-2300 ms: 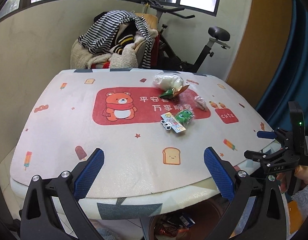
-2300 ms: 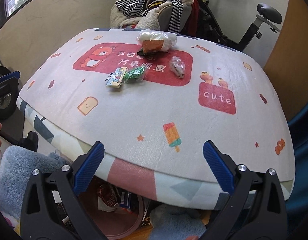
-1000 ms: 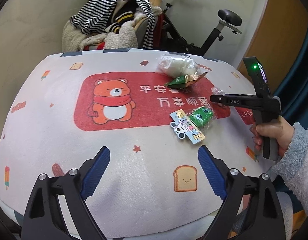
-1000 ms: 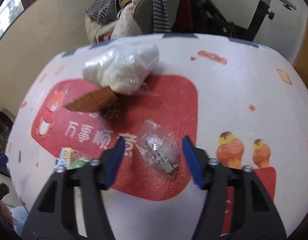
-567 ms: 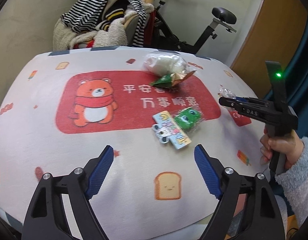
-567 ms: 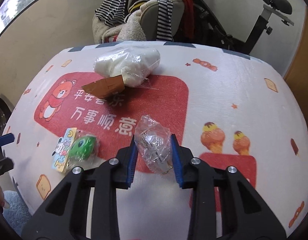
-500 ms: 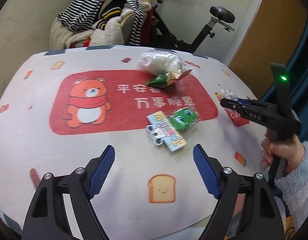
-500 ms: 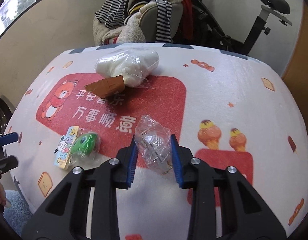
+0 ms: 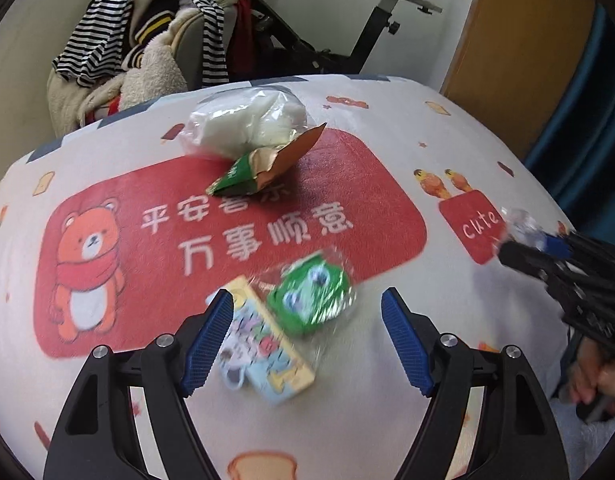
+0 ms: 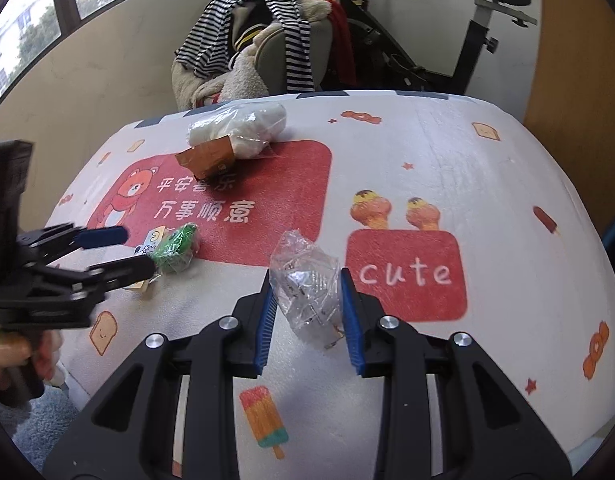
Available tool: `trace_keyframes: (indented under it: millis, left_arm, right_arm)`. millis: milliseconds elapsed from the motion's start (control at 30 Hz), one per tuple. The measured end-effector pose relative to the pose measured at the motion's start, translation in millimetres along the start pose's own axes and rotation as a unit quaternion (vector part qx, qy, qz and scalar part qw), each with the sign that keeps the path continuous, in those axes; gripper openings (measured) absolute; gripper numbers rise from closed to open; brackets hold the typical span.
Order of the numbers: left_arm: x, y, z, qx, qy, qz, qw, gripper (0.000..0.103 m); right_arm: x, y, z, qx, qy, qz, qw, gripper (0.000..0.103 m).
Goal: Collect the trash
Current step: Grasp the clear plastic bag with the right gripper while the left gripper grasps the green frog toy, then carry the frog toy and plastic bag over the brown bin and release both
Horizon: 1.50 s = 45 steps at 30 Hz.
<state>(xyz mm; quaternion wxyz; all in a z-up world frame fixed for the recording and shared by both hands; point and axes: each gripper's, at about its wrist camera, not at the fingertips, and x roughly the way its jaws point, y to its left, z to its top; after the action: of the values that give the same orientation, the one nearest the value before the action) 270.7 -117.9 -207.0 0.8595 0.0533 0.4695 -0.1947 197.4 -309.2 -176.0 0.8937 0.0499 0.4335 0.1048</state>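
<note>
A green toy packet on a printed card lies on the bear-print table mat, between the fingers of my left gripper. The blue pads stand apart beside it, so this gripper is open. My right gripper is shut on a crumpled clear plastic bag and holds it just above the mat. In the left wrist view the right gripper shows at the right edge with the clear bag in it. The right wrist view catches my left gripper around the green packet.
A white plastic bag and a green and brown wrapper lie at the far side of the mat. Behind the table stand a chair heaped with striped clothes and an exercise bike. A person's hand holds the right gripper.
My left gripper moved forward and down until the green packet came between its fingers, which narrowed a little. My right gripper closed on the clear bag, lifted it and drew it toward the near edge.
</note>
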Motion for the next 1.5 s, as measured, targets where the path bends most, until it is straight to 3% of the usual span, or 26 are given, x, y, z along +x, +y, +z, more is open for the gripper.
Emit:
trace_keyframes:
  millis: [167, 200, 233, 400, 733, 1000, 1500]
  left_arm:
    - [18.8, -12.5, 5.0, 0.038, 0.020, 0.043, 0.9982, 0.072]
    - [21.4, -13.8, 3.7, 0.045, 0.023, 0.045, 0.9977, 0.053]
    - [23.2, -13.4, 2.2, 0.050, 0.026, 0.044, 0.9975, 0.046]
    - [7.6, 2.3, -4.8, 0.028, 0.014, 0.030, 0.9991, 0.035]
    - [-72.2, 17.8, -28.1, -0.003, -0.030, 0.016, 0.9994, 0.035]
    - [-129.6, 8.8, -72.1, -0.014, -0.062, -0.002, 0.9980, 0.034]
    - [-188.6, -11.5, -158.7, -0.032, -0.082, -0.061, 0.9942, 0.034]
  right_arm:
    - [-5.0, -7.7, -4.9, 0.007, 0.003, -0.001, 1.000, 0.033]
    - [-6.0, -9.2, -5.4, 0.009, 0.004, -0.001, 1.000, 0.033]
    - [-6.7, -9.7, -5.7, 0.009, 0.005, -0.001, 1.000, 0.033]
    - [-15.0, -7.6, -5.6, 0.006, 0.003, 0.002, 1.000, 0.033]
    - [-38.7, 17.0, -13.7, -0.017, -0.006, 0.019, 1.000, 0.033]
    - [-60.2, 43.2, -28.0, -0.038, 0.001, 0.025, 0.999, 0.033]
    - [-93.6, 74.5, -78.2, -0.075, 0.020, 0.029, 0.997, 0.033]
